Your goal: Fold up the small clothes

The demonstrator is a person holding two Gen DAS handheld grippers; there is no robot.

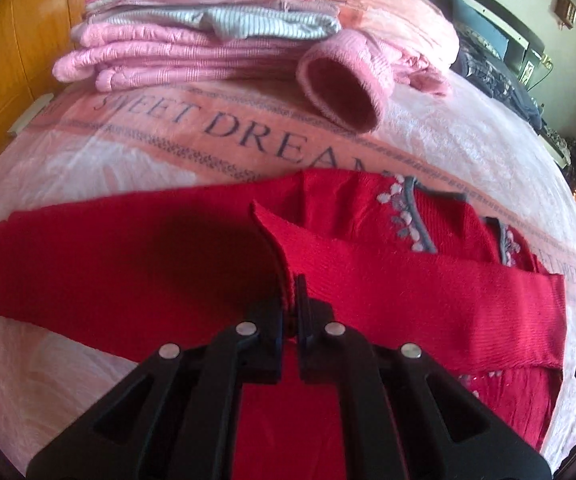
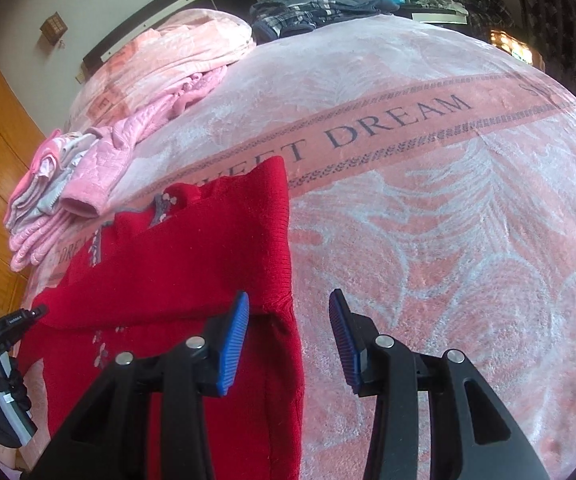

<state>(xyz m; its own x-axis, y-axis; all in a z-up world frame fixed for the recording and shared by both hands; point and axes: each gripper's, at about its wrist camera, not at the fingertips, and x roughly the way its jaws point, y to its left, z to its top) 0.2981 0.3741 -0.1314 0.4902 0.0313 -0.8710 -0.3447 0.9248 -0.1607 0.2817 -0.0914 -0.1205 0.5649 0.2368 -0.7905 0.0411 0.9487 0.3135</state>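
Red ribbed knit sweater (image 1: pixel 408 288), lower centre: left gripper (image 1: pixel 292 312) pinches its fold; right gripper (image 2: pixel 288 332) wide, empty, over plush blanket (image 2: pixel 448 240).

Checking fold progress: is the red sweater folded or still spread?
Partly folded: red sweater has one sleeve laid across its body, left gripper pinching it.

Our left claw (image 1: pixel 292 300) has black arms with cut-out slots and round silver rivets. Our right claw (image 2: pixel 288 344) is built alike, with ribbed blue pads (image 2: pixel 232 344). Left of it we wear a black glove (image 2: pixel 1 412).
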